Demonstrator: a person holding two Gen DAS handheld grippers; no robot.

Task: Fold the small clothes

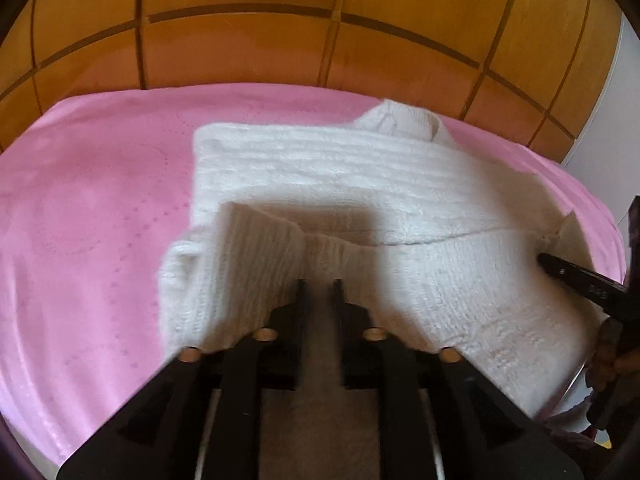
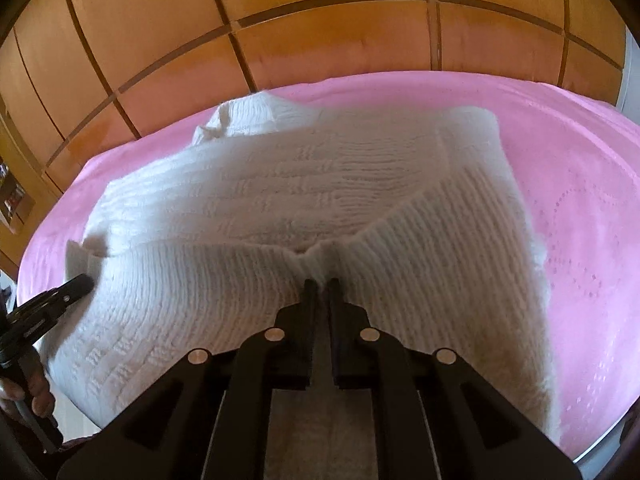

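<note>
Now both the left gripper [image 1: 319, 285] and right gripper [image 2: 321, 282] pinch the white knitted sweater's [image 2: 288, 184] hem, over the pink cloth [image 1: 100, 184], with orange panels [image 1: 240, 52] behind.

My work surface is a table under a pink cloth [image 1: 88, 184]. A white knitted sweater [image 2: 304, 184] lies directly on it, its near hem lifted.

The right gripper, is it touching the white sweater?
Touching. The right wrist view shows the right gripper with its jaws pinched on a bunched fold of the white sweater.
</note>
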